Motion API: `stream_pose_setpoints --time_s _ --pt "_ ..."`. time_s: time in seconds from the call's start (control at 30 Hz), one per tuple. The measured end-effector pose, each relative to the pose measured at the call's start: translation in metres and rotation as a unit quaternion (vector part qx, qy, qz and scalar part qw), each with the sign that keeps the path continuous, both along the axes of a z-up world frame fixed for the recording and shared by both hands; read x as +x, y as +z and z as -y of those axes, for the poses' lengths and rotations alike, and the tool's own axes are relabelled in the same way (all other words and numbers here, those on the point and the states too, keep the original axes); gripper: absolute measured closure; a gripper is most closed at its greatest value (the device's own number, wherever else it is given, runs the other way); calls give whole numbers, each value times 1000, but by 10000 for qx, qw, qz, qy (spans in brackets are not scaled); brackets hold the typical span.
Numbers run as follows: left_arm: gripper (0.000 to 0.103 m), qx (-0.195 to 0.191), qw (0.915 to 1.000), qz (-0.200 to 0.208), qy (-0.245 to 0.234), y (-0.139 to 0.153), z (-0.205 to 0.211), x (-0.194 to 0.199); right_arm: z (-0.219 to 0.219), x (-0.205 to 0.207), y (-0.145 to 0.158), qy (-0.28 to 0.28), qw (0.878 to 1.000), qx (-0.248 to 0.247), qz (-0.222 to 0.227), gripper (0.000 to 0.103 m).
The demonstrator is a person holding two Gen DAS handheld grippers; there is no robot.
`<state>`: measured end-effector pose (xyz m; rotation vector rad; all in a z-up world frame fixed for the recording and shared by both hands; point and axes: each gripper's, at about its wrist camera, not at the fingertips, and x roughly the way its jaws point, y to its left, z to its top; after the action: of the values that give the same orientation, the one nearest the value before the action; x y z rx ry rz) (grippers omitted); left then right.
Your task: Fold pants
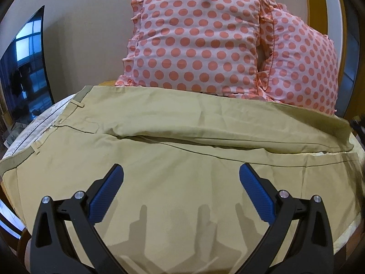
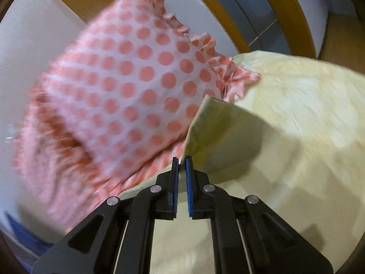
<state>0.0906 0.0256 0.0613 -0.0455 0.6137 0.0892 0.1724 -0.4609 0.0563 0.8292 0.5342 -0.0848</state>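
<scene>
Here the right tongs (image 2: 181, 163) were pinched on a hem of the pants (image 1: 182, 182), lifted beside the dotted pillow (image 2: 127, 86). The left tongs (image 1: 181, 178) were held spread above the cloth ahead. The hem was best carried over evenly, so that leg could be laid on leg.

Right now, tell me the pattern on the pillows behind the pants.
Coral-orange polka dots on pale pink, with ruffled edges; the pillows show best in the left wrist view.

Pants (image 1: 173, 141) lie spread across a bed (image 2: 308, 118), waistband to the left and legs running right, one leg behind the other; two pillows (image 1: 196, 41) stand side by side behind them against the wall, a television (image 1: 25, 68) off to the left; the left gripper (image 1: 181, 178) hangs above the near leg, the right gripper (image 2: 181, 162) at a raised hem beside a pillow
</scene>
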Motion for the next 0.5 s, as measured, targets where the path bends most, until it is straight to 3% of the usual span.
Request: stream_pose_setpoints --time_s 0.13,0.2,0.23,0.3,0.37,0.43,0.5 --pt "2 23 10000 36 -5 4 2 -3 13 -37 -33 20 9976 621 -315 96" --pt "2 44 10000 47 -1 7 3 -5 26 -38 -49 -87 9918 1095 -650 88" --pt "2 22 10000 76 -3 9 3 -7 31 -37 -56 -154 9875 1354 -788 68" --pt "2 -72 9998 167 20 13 0 -13 38 -37 -58 -221 9841 1621 -698 49" --pt "2 -219 9993 285 53 16 -6 -18 36 -35 -51 -250 9868 1498 -565 25" --pt "2 -399 9986 358 37 18 -12 -21 33 -28 -49 -338 9889 1326 -576 27" --pt "2 -621 9974 365 -49 19 -19 -20 35 -12 -58 -304 9891 1283 -651 55"
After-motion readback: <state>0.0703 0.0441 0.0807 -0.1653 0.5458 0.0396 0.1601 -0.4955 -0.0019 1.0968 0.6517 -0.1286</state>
